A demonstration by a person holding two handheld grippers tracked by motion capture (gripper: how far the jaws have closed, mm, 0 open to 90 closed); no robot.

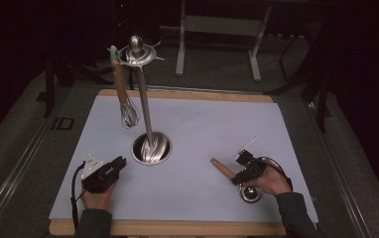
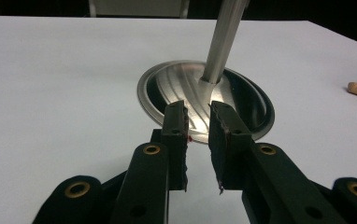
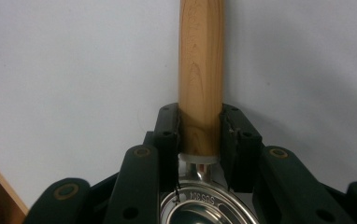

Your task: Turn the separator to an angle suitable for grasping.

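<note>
Two tools are at work, one in each hand. Beneath both spreads one worktop (image 1: 202, 124), a pale sheet edged in wood, the largest thing in sight.

One metal utensil stand (image 1: 150, 146) rises just ahead of the left tool (image 1: 119, 164): a round dished base, a single tall pole and a ringed top with hooks. In the left gripper view the base (image 2: 242, 100) lies directly beyond the jaw tips, close but not touching, with the pole (image 2: 223, 42) climbing from its middle.

One whisk (image 1: 124, 91) with a wooden handle hangs from the stand's top ring, well beyond the left tool and apart from both tools.

One ladle (image 1: 224, 169), with a wooden handle and a steel bowl, lies on the worktop under the right tool (image 1: 240, 175). Its handle runs out past the jaw tips toward the stand, and its bowl (image 1: 251, 193) sits back under the hand. In the right gripper view the two jaws press against the handle (image 3: 200, 70) on either side, just above the metal collar, so the right tool grips the ladle.

The left tool holds nothing; its jaws stand slightly parted with a narrow gap between them, resting low over the sheet.
</note>
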